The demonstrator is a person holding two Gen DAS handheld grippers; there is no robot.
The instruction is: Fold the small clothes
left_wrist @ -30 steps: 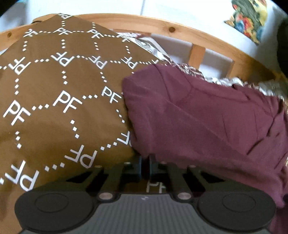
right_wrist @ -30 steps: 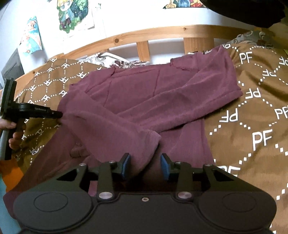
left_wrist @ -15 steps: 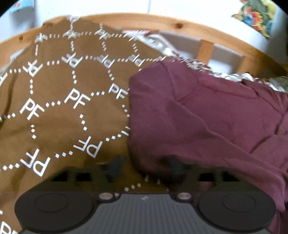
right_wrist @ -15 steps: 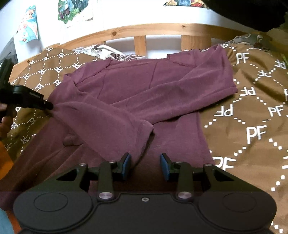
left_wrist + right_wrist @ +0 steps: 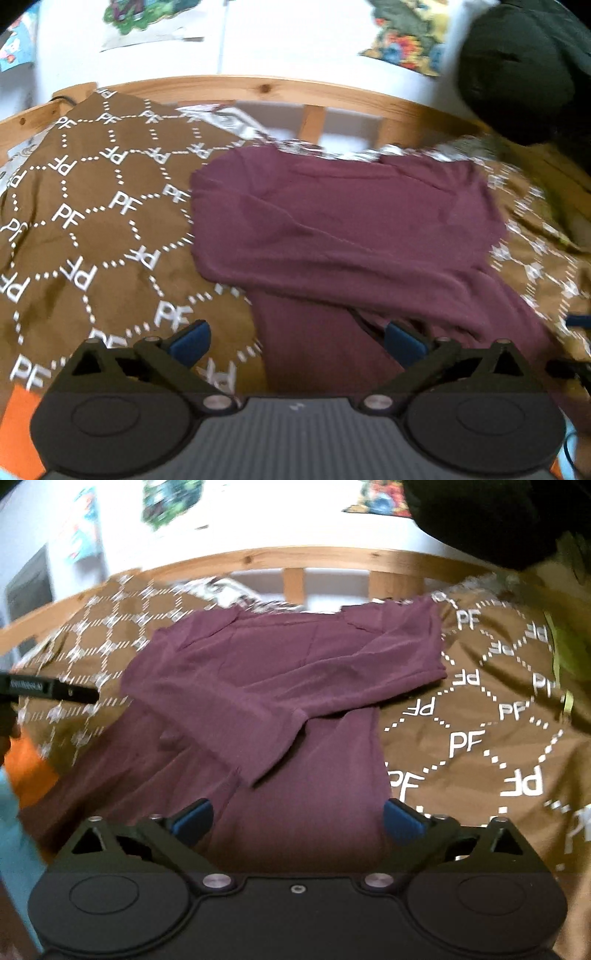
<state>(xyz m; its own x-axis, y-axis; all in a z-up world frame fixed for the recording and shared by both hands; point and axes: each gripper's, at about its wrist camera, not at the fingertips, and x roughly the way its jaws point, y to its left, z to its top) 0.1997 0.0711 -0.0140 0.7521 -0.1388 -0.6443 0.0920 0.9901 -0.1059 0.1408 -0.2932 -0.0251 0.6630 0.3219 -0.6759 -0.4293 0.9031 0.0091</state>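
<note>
Both sleeves of the maroon long-sleeved top (image 5: 295, 672) now lie crossed over its body on the bed, between the two tools. The left gripper (image 5: 295, 341) and the right gripper (image 5: 297, 818) have just been opening; their jaws stand released with nothing clamped. Next, I judge, take the near hem at both corners and carry it evenly toward the far collar, keeping the sleeves flat. The brown bedspread (image 5: 480, 738) printed with "PF" covers the bed; a wooden headboard (image 5: 295, 559) and wall posters (image 5: 406, 33) stand beyond.
</note>
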